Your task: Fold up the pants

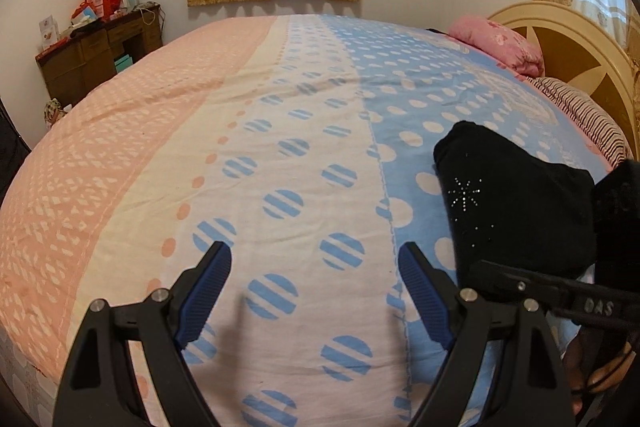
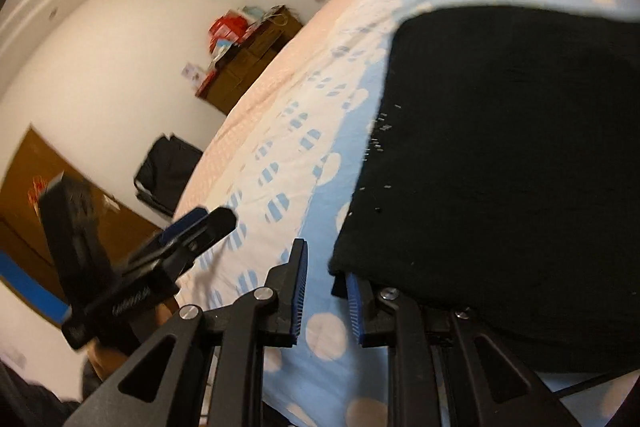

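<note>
Lying folded: one pants (image 1: 516, 203) | two grippers: left (image 1: 315, 269), right (image 2: 326, 279), fingers apart, empty

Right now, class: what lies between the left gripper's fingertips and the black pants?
Only bedsheet, shown in the left wrist view: the open left gripper hovers over polka dots, the black pants to its right.

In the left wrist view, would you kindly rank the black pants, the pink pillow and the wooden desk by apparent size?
1. black pants, though nearest the camera
2. wooden desk and pink pillow look alike, so they are not ranked.
</note>
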